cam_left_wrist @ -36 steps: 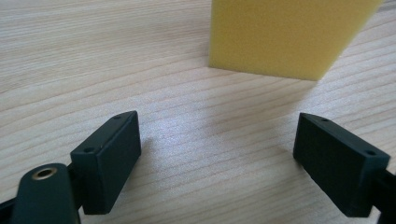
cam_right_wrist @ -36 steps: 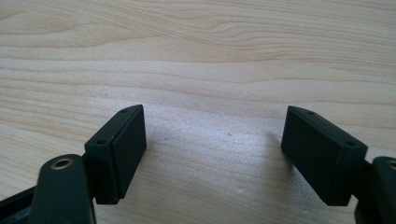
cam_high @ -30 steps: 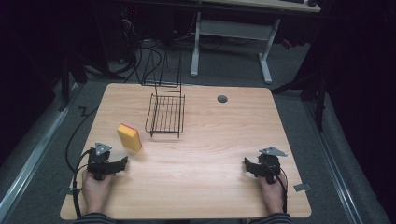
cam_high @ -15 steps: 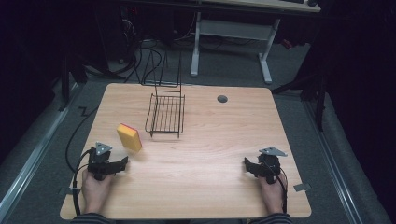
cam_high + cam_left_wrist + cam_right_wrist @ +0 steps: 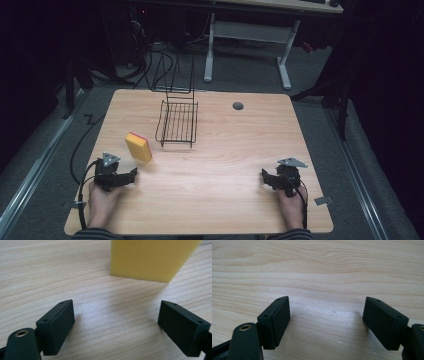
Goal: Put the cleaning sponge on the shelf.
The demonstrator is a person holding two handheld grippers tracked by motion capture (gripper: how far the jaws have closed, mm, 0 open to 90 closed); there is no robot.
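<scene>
A: What is cut off or hard to read?

B: In the left gripper view the sponge [image 5: 153,260] runs off the top edge, so just its yellow lower part shows. From the high view it has a thin red layer along one side. The room past the table [image 5: 225,150] is dark; I can make out cables on the floor and the legs of a second desk [image 5: 250,45], little else. The person is cut at the bottom edge, hands and sleeve ends alone.

A: Counts?

B: One sponge. One wire rack [image 5: 177,122]. One small grey round spot [image 5: 238,105] on the tabletop near the far edge; I cannot tell what it is. Two grippers, two hands.

A: The grippers?

B: The left gripper [image 5: 131,173] sits at the near left of the table in the left hand [image 5: 100,200]. Its jaws stand wide apart with bare wood between them, and the sponge lies just ahead of them, not touching. The right gripper [image 5: 264,176] sits at the near right in the right hand [image 5: 291,204], jaws likewise wide apart over bare wood, nothing held.

A: And where is the sponge on the table?

B: Left of centre, just to the near left of the rack, apart from it. The rack stands toward the far middle.
</scene>
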